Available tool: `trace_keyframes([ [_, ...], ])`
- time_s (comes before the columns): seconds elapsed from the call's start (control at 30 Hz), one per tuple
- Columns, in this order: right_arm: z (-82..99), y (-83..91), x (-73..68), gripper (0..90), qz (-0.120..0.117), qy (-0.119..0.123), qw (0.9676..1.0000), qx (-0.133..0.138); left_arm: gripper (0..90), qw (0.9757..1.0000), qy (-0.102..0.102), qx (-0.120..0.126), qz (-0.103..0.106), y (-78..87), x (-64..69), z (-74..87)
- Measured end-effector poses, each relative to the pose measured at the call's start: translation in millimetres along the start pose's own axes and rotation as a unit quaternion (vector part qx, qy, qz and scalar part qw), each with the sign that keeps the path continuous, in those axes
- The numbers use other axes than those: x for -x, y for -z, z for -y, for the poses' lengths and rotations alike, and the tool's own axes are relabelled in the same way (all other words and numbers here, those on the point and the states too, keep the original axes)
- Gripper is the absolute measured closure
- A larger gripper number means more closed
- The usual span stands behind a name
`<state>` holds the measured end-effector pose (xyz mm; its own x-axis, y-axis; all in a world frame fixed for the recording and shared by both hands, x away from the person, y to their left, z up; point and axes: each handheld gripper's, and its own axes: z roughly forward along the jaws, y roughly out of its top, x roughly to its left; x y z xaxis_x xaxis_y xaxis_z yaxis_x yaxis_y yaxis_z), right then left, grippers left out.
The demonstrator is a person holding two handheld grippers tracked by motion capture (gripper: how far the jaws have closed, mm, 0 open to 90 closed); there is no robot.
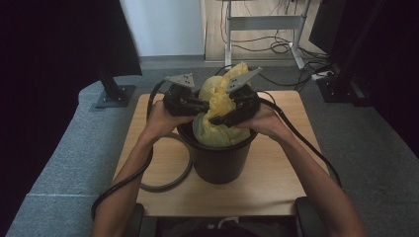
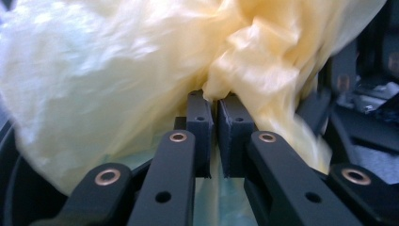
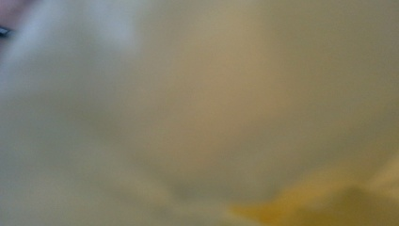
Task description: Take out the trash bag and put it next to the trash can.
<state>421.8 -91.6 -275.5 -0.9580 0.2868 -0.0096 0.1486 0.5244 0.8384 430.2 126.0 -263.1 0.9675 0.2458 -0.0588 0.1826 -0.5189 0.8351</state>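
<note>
While bunched upward in the dark bin [image 1: 220, 158] at desk [image 1: 276, 182] centre, yellow bag [image 1: 217, 98] pinched by left tool [image 2: 212, 117]; right tool [image 1: 232, 114] pressed alongside, grip impossible to tell.

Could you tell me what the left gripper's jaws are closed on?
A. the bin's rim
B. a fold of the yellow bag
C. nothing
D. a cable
B: in the left gripper view, the left gripper pinches a fold of the yellow bag between its nearly shut jaws.

Thin crinkly yellow plastic bag [image 2: 117, 80]; matt dark plastic bin [image 1: 220, 160]; smooth wooden table [image 1: 267, 182].
</note>
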Motion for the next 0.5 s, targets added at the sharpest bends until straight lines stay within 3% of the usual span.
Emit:
trace_keyframes([
  [0.07, -1.8, -3.4, -1.2, 28.1, -0.002, -0.003, 1.0000, 0.007, 84.8, 0.9998, 0.000, 0.011, 0.014, -2.5, 2.1, -4.3],
  [0.2, -3.1, -4.8, -5.1, 57.9, 0.006, 0.026, 0.9996, 0.008, 84.4, 0.9991, 0.004, 0.024, 0.036, -2.9, 2.3, -5.0],
  [0.27, -2.2, -3.8, -4.0, 66.1, 0.010, 0.033, 0.9994, 0.002, 81.3, 0.9992, 0.011, 0.032, 0.020, 3.1, 2.9, -3.8],
  [0.3, -1.7, -4.3, -3.8, 70.0, 0.015, 0.034, 0.9993, -0.006, 74.3, 0.9995, 0.013, 0.030, 0.007, 5.3, 3.4, -3.9],
  [0.33, -1.1, -4.8, -3.2, 72.5, 0.020, 0.039, 0.9989, -0.016, 59.8, 0.9996, 0.014, 0.023, -0.007, 8.4, 3.7, -3.8],
  [0.37, -0.4, -5.4, -1.9, 73.6, 0.022, 0.038, 0.9987, -0.026, 52.8, 0.9997, 0.014, 0.020, -0.009, 10.2, 3.7, -3.3],
  [0.5, -2.1, -7.4, 0.3, 74.4, 0.019, 0.040, 0.9981, -0.042, 37.8, 0.9991, 0.009, 0.004, -0.040, 18.3, 5.0, -0.5],
])
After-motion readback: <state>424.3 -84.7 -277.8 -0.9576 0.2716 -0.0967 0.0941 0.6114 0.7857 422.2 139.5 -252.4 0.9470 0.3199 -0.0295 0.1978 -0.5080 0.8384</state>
